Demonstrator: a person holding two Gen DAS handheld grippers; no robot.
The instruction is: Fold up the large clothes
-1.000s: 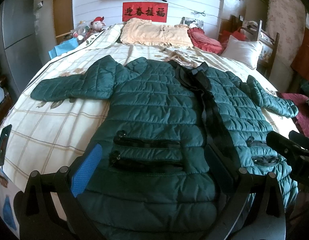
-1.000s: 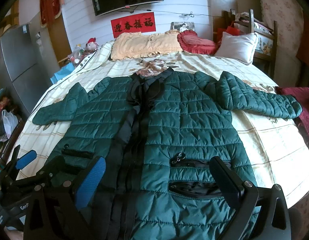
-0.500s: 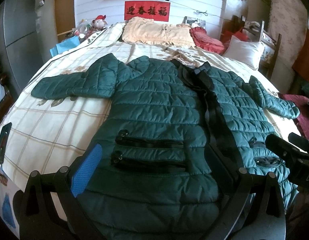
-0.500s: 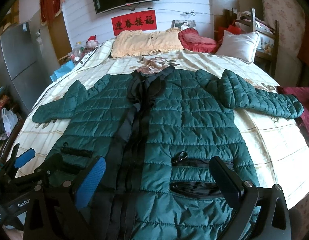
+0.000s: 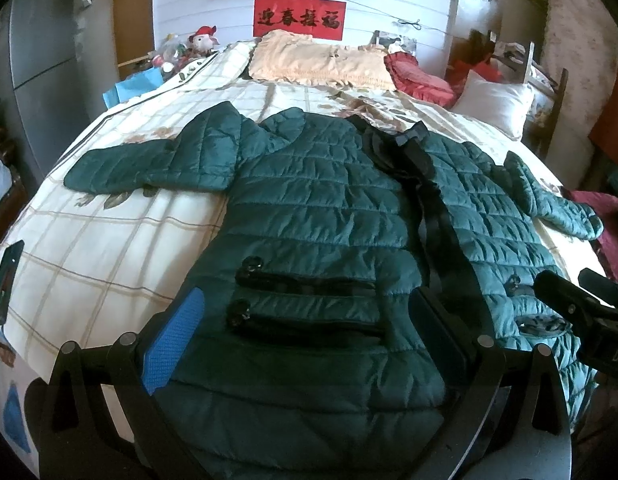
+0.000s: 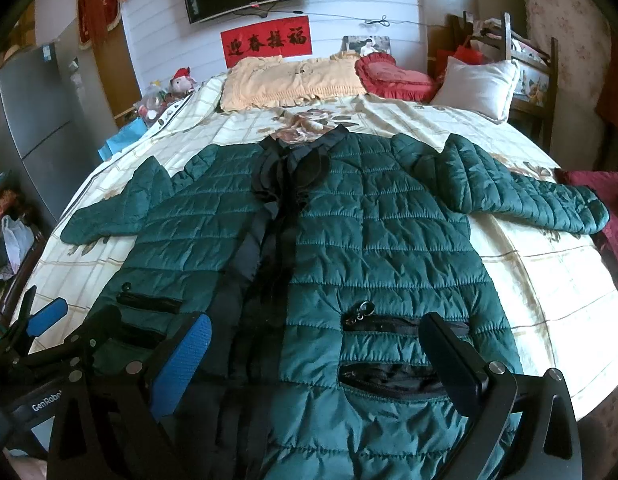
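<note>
The green quilted jacket (image 5: 325,216) is lying flat, front up, sleeves spread, on the bed (image 5: 109,240). Both claws are hovering low over its hem: the left claw (image 5: 305,328) and right claw (image 6: 315,356) are gaping wide, gripping nothing.

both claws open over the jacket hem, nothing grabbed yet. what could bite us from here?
1. The jacket is puffy and slick-looking, so the left claw or right claw may pinch only the top layer.
2. The front looks unzipped, so one panel could slide during a fold.
3. Both sleeves are spread wide and may drag on the bed.
</note>
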